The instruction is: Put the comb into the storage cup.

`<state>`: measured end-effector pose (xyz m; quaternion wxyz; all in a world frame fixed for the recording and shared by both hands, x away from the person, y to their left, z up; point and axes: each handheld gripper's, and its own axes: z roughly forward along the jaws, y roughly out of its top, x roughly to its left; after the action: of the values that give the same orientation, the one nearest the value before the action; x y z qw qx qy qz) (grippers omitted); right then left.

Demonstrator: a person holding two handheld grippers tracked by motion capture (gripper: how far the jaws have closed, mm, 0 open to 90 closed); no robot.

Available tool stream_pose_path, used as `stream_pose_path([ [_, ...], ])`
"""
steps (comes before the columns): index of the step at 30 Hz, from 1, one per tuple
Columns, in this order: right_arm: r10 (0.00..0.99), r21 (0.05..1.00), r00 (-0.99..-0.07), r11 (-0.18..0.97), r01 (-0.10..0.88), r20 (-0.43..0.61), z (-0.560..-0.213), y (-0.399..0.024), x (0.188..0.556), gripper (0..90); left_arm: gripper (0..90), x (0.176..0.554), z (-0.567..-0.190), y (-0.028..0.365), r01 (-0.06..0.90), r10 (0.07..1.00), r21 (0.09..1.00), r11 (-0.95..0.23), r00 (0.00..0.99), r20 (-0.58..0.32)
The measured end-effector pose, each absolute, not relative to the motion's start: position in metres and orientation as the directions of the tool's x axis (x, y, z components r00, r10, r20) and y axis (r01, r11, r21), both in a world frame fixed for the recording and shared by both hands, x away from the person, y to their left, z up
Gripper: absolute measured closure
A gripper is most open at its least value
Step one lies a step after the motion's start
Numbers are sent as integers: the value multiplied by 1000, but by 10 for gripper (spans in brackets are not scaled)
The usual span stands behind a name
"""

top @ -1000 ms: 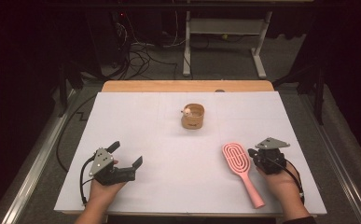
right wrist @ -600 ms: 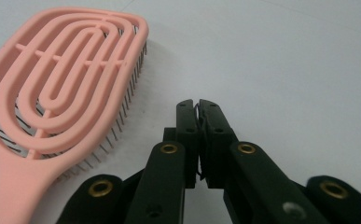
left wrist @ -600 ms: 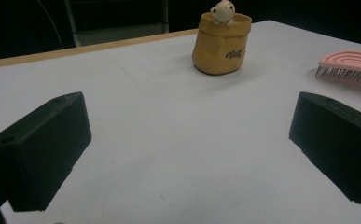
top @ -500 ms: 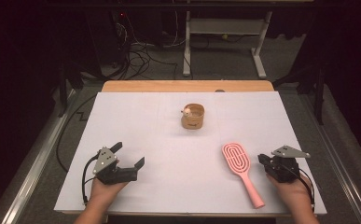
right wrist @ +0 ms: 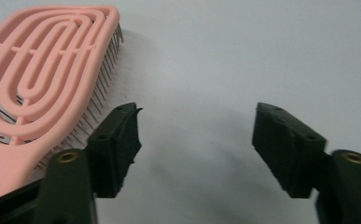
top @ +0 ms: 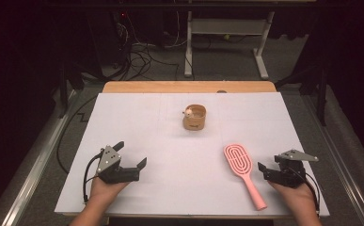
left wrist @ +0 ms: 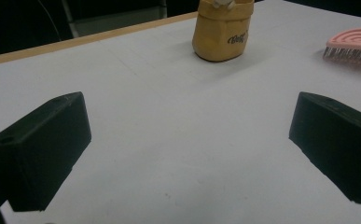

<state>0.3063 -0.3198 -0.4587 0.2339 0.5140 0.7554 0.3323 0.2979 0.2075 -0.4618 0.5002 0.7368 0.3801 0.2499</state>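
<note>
While the right claw (top: 267,170) has just been opening with nothing between its jaws, the pink slotted plastic hairbrush (top: 243,173) lies released just beside it, lower right of the white worktop (top: 161,141). The left claw (top: 131,160) stands released and idle at lower left, evidently waiting.

This was a lab or test room set up for recording. A table (top: 123,197) covered with a plain white sheet stood under dim light, its wooden edge (top: 189,87) bare at the far side. Beyond the table, loose black cables (top: 142,54) lay tangled on a grey floor, beside the white metal legs of a desk frame (top: 224,40). Darkness surrounded the table.
</note>
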Motion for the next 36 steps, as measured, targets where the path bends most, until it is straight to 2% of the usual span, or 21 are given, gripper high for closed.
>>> stream_pose_path([
  [6, 937, 732, -350, 239, 638, 0, -459, -321, 308, 68, 0, 299, -462, 211, 315, 807, 928, -200, 589, -26],
  [7, 937, 732, -350, 239, 638, 0, -459, -321, 308, 68, 0, 299, -462, 211, 315, 807, 928, -200, 589, -26],
  [8, 939, 730, -344, 228, 644, 10, -459, -323, 309, 4, 0, 298, -462, 213, 314, 808, 931, -188, 589, -36],
  [13, 938, 737, -345, 225, 638, 12, -454, -328, 306, 3, 0, 297, -463, 214, 307, 802, 939, -153, 593, -63],
  [25, 932, 739, -362, 228, 634, 23, -442, -324, 297, 3, 0, 296, -464, 212, 302, 794, 937, -173, 606, -49],
  [36, 902, 738, -431, 283, 613, 11, -426, -289, 294, 3, 0, 295, -466, 210, 297, 787, 937, -184, 615, -41],
])
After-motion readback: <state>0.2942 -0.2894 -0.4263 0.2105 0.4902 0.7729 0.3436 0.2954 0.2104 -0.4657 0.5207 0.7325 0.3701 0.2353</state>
